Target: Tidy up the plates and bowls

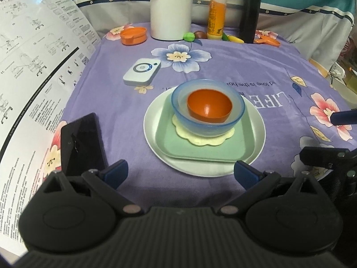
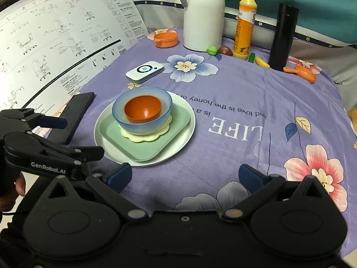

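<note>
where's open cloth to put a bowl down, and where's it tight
Free: the cloth right of the white plate, over the LIFE lettering, and the strip before the right gripper. Tight: the back row by the jug and bottles, and the left beside the phone.

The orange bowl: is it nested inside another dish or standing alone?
Nested. The orange bowl sits upright inside the translucent blue bowl, whose rim surrounds it in both views.
</note>
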`<action>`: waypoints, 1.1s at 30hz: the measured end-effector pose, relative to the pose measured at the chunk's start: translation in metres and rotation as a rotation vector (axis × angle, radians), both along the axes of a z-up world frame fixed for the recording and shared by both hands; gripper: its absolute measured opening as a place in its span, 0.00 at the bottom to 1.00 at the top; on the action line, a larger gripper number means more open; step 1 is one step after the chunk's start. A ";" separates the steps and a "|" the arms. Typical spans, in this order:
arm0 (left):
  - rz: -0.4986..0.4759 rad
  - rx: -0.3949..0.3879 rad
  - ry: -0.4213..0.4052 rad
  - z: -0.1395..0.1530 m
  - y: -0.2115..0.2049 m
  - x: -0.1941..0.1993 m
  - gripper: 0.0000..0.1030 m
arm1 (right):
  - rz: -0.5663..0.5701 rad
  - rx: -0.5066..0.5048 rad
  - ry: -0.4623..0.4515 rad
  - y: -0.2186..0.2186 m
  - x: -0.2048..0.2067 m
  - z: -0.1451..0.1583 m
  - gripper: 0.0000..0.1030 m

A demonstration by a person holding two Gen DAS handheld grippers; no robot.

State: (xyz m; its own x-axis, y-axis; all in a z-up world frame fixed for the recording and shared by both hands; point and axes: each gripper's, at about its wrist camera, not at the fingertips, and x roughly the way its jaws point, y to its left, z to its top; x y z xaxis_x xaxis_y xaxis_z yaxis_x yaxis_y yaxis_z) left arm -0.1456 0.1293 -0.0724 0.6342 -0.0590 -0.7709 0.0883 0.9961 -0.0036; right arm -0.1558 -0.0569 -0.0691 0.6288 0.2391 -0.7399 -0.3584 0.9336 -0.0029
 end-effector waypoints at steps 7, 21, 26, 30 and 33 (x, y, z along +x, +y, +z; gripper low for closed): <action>0.001 0.002 0.002 -0.002 0.001 0.003 1.00 | -0.013 -0.009 0.016 -0.003 0.006 -0.004 1.00; -0.013 -0.009 0.012 -0.006 0.000 0.006 1.00 | -0.016 -0.024 0.026 -0.003 0.011 -0.008 1.00; 0.000 0.025 -0.010 -0.004 -0.001 0.006 1.00 | -0.013 -0.028 0.022 -0.002 0.011 -0.008 1.00; 0.003 0.040 -0.019 -0.002 0.000 0.005 1.00 | -0.011 -0.033 0.019 -0.001 0.011 -0.008 1.00; 0.010 0.048 -0.024 -0.001 0.001 0.004 1.00 | -0.010 -0.034 0.014 -0.001 0.010 -0.007 1.00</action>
State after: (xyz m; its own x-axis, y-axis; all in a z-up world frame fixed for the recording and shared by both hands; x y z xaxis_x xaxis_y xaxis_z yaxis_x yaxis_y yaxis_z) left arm -0.1417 0.1301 -0.0733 0.6527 -0.0161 -0.7574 0.0777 0.9959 0.0458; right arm -0.1455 -0.0580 -0.0765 0.6206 0.2073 -0.7563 -0.3489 0.9367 -0.0296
